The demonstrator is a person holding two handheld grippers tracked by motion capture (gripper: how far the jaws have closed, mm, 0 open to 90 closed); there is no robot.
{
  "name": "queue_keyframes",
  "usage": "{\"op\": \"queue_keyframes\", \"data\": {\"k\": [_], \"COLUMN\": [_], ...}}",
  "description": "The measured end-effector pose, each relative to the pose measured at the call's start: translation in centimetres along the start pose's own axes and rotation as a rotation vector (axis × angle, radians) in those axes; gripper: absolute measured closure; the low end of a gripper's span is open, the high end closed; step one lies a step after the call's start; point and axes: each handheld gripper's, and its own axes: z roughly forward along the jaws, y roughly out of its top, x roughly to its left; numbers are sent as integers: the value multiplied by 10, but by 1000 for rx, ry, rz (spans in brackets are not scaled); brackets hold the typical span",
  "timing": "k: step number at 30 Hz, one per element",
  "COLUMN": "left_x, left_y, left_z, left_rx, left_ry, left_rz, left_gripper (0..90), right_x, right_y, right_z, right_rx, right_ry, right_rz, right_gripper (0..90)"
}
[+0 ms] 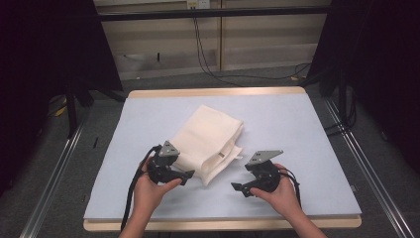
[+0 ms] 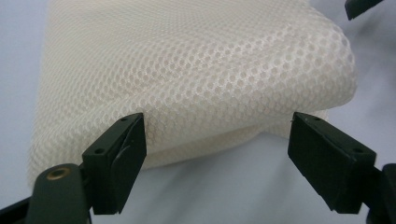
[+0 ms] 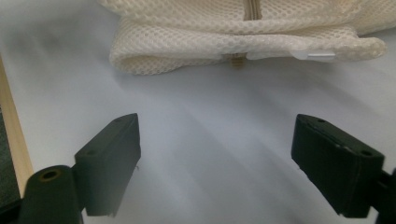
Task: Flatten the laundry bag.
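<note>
— Two grippers, one in each hand. What is at the left?

— The left hand point(image 1: 148, 191) holds the left gripper point(image 1: 187, 176) low over the pale blue table cover point(image 1: 297, 129), its tip at the near left edge of a folded cream mesh bag point(image 1: 210, 141). In the left gripper view its jaws are spread wide, and the near edge of the mesh bag point(image 2: 196, 79) sits just beyond them, between the two tips. I cannot tell whether the jaw at the left of that view touches the fabric.

— And the bag?

— It lies flat near the middle of the table, running diagonally from the near centre toward the far right.

— The right side?

— The right hand point(image 1: 280, 193) holds the right gripper point(image 1: 236, 187) near the bag's near corner, apart from it. In the right gripper view its jaws are also wide apart over bare cover, and the mesh bag point(image 3: 233, 32) lies ahead of them with a zipper point(image 3: 251, 9) and a small white tag point(image 3: 315, 56) at its edge.
</note>
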Motion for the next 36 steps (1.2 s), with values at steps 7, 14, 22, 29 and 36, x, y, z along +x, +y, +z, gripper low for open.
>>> {"op": "queue_keyframes", "data": {"k": [7, 14, 22, 29, 36], "left_x": [-3, -8, -5, -7, -14], "left_y": [5, 9, 8, 14, 20], "left_z": [12, 19, 14, 12, 35], "left_rx": [21, 45, -15, -85, -41], "left_ry": [-42, -69, -90, -105, -119], "left_rz": [34, 57, -7, 38, 48], "left_gripper": [502, 836, 656, 244, 71], "right_x": [0, 5, 16, 15, 12], "right_y": [2, 6, 14, 13, 14], "right_z": [5, 14, 27, 24, 20], "right_rx": [12, 17, 14, 5, 0], "right_ry": [-4, 15, 43, 51, 49], "right_rz": [19, -4, -11, -12, 0], "right_gripper": [118, 155, 190, 188, 174]}}
